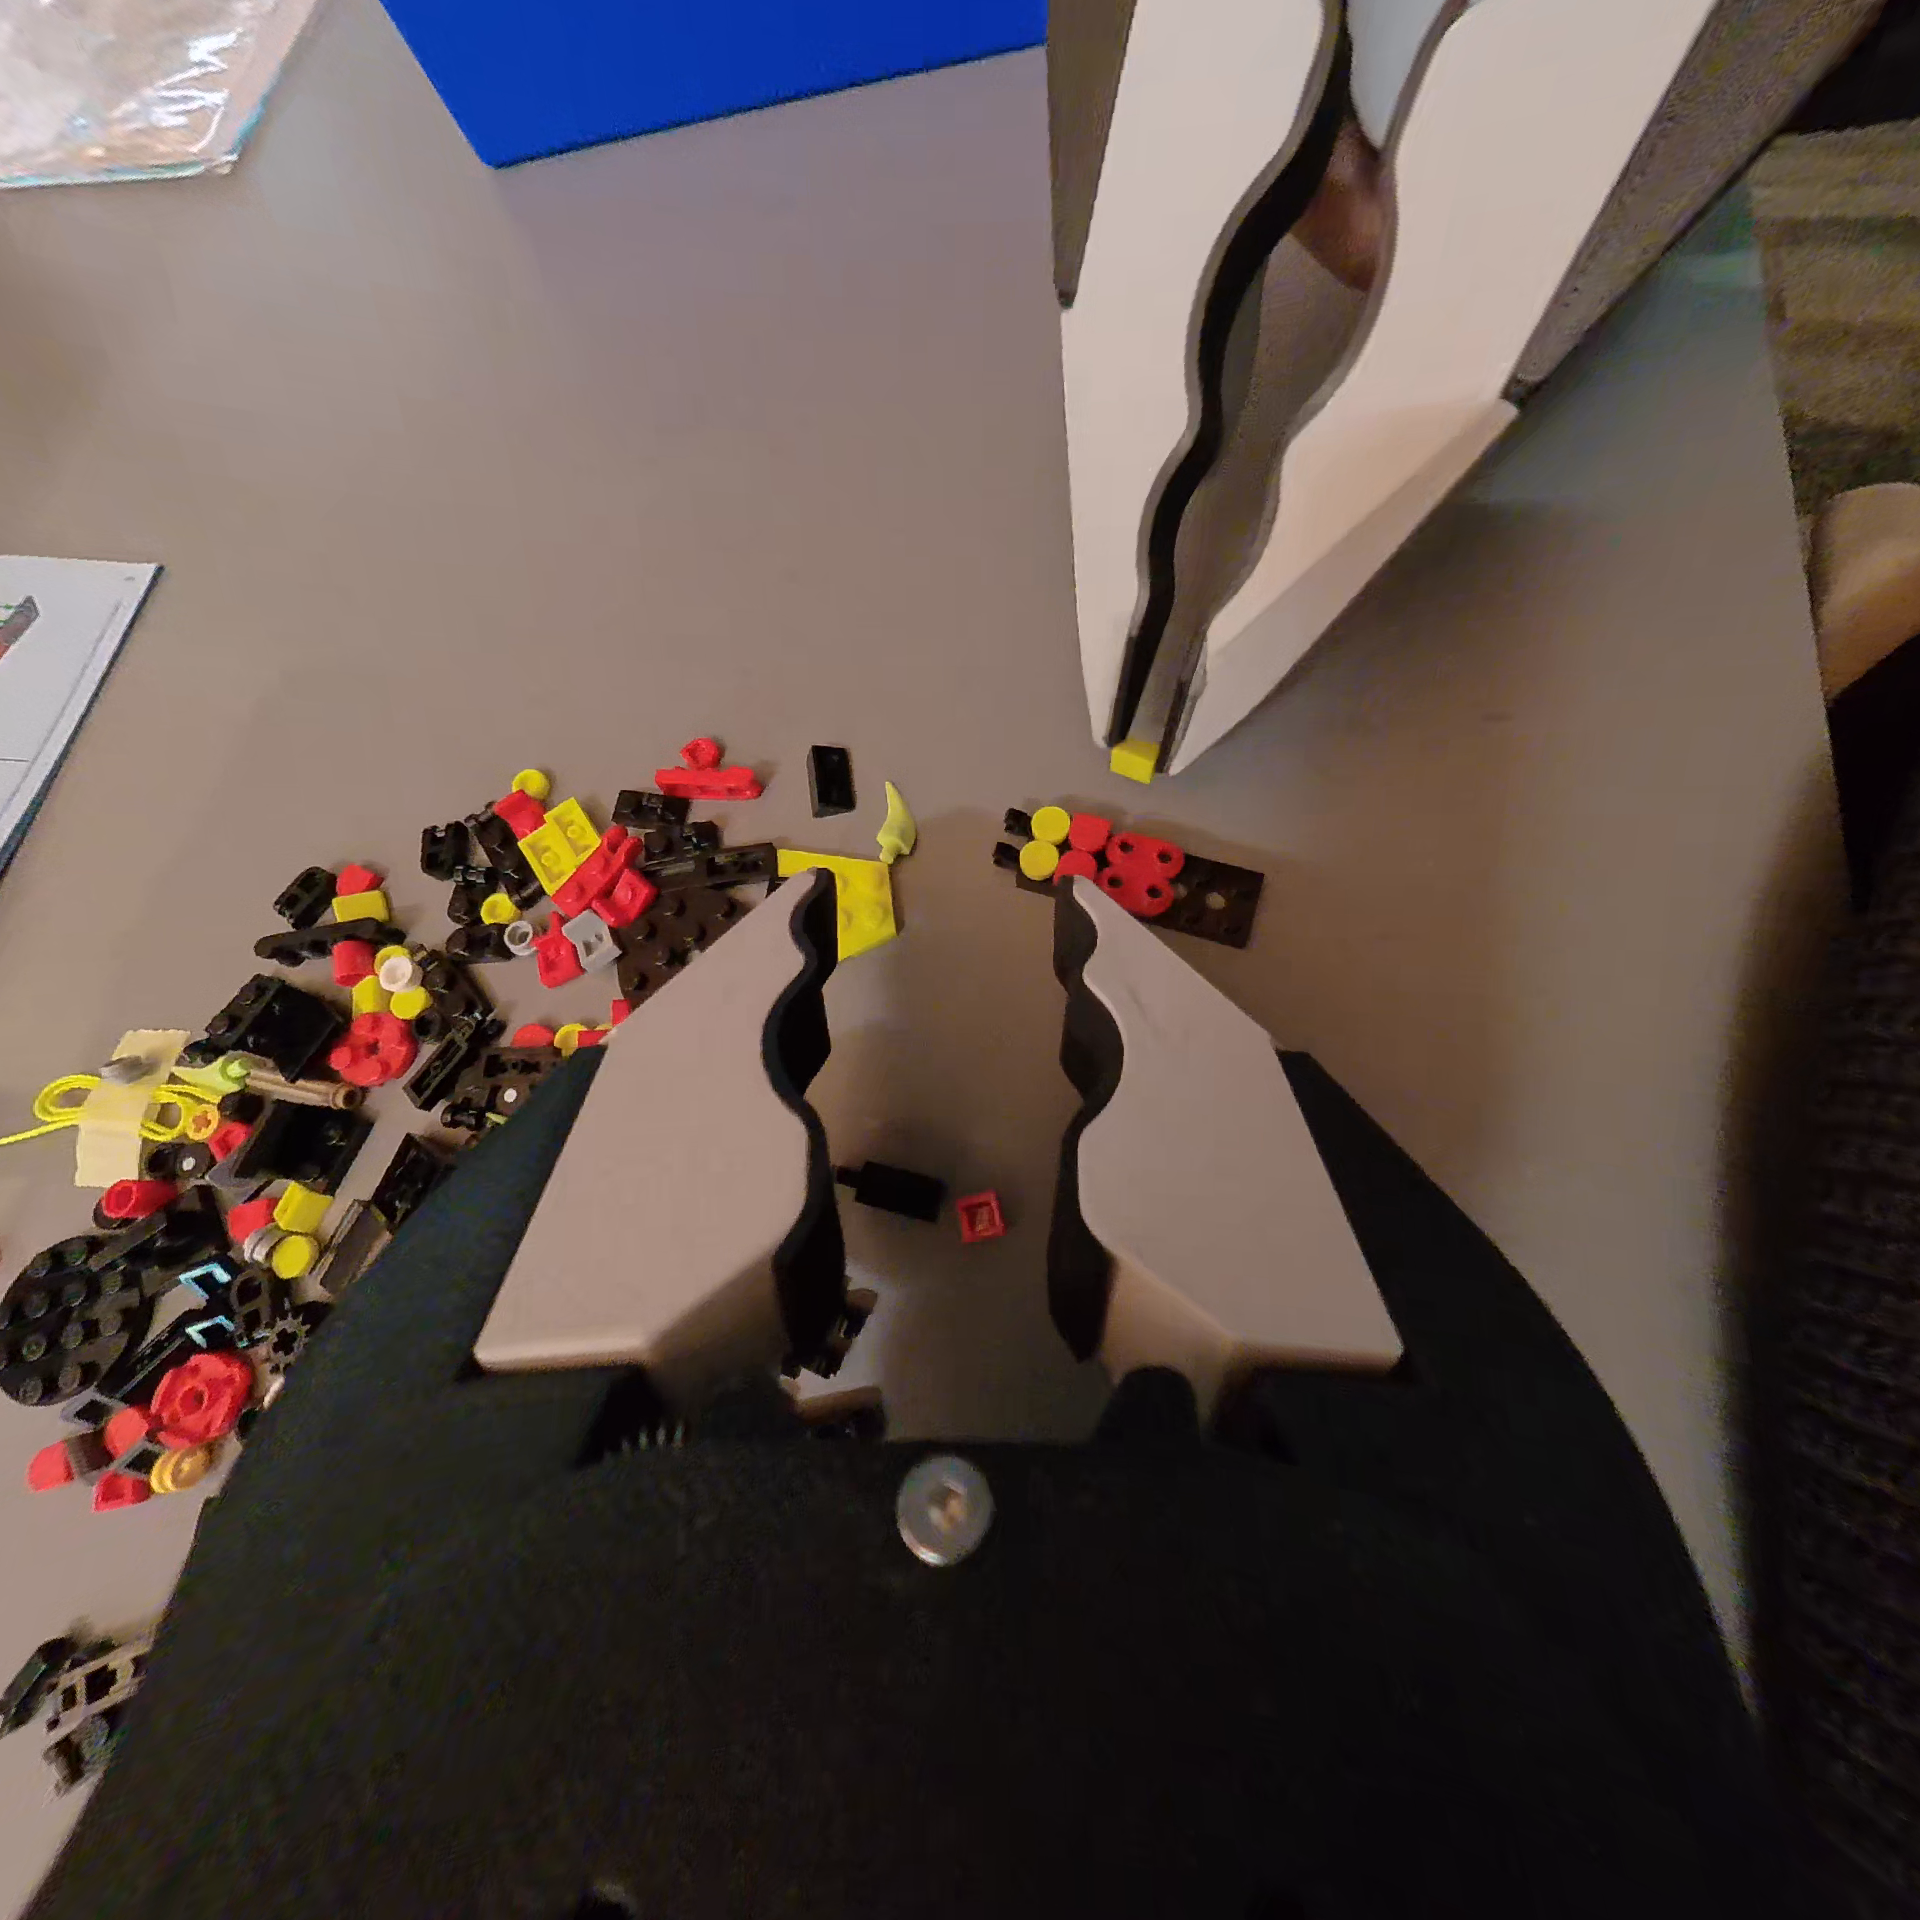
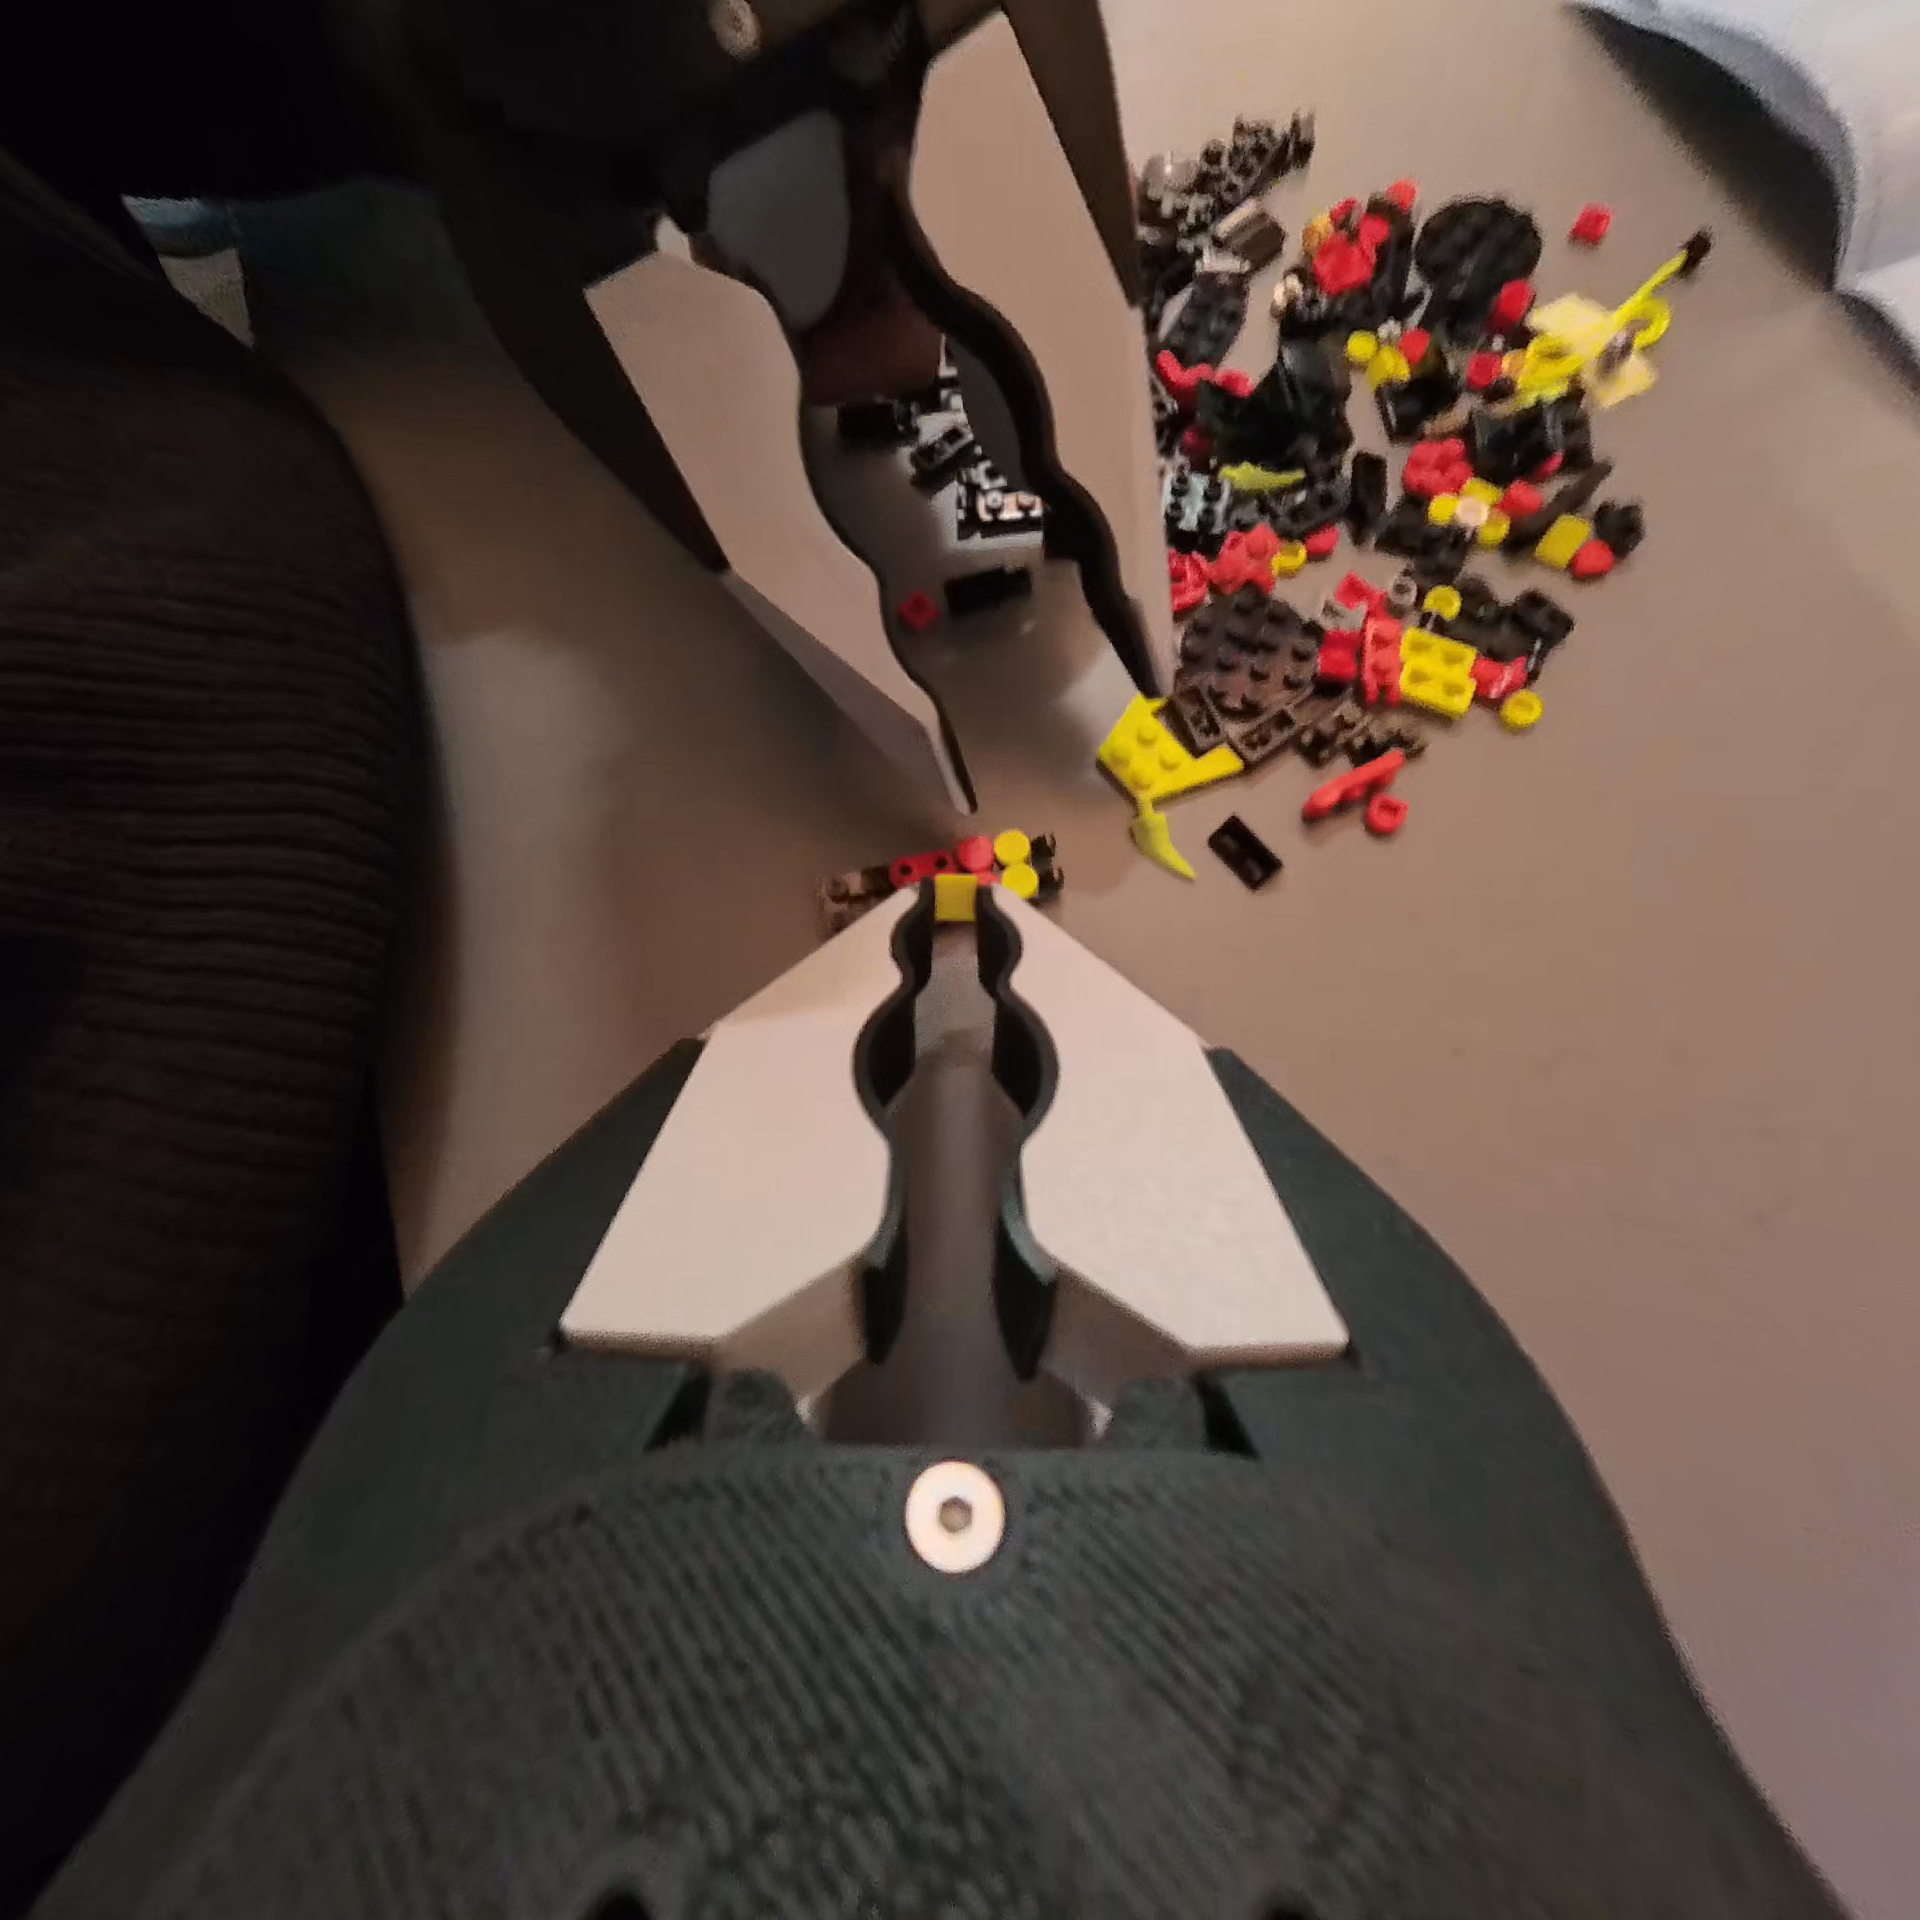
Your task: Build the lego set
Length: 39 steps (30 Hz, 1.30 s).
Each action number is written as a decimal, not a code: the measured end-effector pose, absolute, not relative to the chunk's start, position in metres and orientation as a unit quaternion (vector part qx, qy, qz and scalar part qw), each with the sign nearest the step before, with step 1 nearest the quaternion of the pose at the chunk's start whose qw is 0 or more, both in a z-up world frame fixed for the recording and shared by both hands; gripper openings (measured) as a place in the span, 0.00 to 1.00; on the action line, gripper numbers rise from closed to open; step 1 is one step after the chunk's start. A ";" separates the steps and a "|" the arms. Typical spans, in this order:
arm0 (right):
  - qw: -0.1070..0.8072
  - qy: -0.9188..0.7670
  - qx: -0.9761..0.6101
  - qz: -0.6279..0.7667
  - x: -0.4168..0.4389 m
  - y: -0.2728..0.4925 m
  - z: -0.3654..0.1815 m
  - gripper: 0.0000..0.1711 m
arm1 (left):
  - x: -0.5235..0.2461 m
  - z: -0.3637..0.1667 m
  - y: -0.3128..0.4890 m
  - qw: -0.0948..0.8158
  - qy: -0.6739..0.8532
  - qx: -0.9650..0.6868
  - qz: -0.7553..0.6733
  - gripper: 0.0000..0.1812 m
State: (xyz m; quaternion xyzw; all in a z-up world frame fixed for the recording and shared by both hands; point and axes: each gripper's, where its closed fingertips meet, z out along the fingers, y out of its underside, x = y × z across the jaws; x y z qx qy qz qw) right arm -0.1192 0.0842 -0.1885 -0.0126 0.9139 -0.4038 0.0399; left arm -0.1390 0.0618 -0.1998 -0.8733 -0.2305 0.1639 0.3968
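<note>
A small assembly [image 1: 1132,871], a black plate with red and yellow round studs, lies on the grey table; it also shows in the right wrist view [image 2: 966,860]. My right gripper [image 2: 956,902] is shut on a small yellow brick [image 2: 956,896] and holds it just short of the assembly; in the left wrist view that gripper [image 1: 1138,753] comes down from the top with the yellow brick [image 1: 1132,761] at its tips. My left gripper [image 1: 940,891] is open and empty, its right fingertip touching the assembly's near edge. A pile of loose red, yellow and black pieces [image 1: 436,987] lies to its left.
A blue box [image 1: 707,62] stands at the back, a clear plastic bag [image 1: 114,83] at the back left and an instruction booklet [image 1: 52,675] at the left edge. A black pin [image 1: 894,1190] and red tile [image 1: 980,1216] lie between my left fingers. The table edge runs along the right.
</note>
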 end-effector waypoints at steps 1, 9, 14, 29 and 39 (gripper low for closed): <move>0.027 0.914 -0.024 -0.404 -0.118 0.082 -0.188 0.04 | -0.139 -0.200 0.062 0.395 -0.230 -0.874 0.164 0.22; -0.049 0.926 -0.076 -0.366 -0.122 0.081 -0.202 0.04 | -0.136 -0.206 0.064 0.376 -0.213 -0.885 0.173 0.21; -0.047 0.922 -0.084 -0.375 -0.118 0.078 -0.199 0.04 | -0.136 -0.205 0.064 0.380 -0.213 -0.884 0.171 0.20; -0.049 0.925 -0.094 -0.364 -0.115 0.077 -0.205 0.05 | -0.136 -0.206 0.064 0.376 -0.211 -0.887 0.169 0.20; -0.044 0.922 -0.076 -0.378 -0.121 0.084 -0.198 0.06 | -0.135 -0.206 0.064 0.375 -0.209 -0.887 0.170 0.21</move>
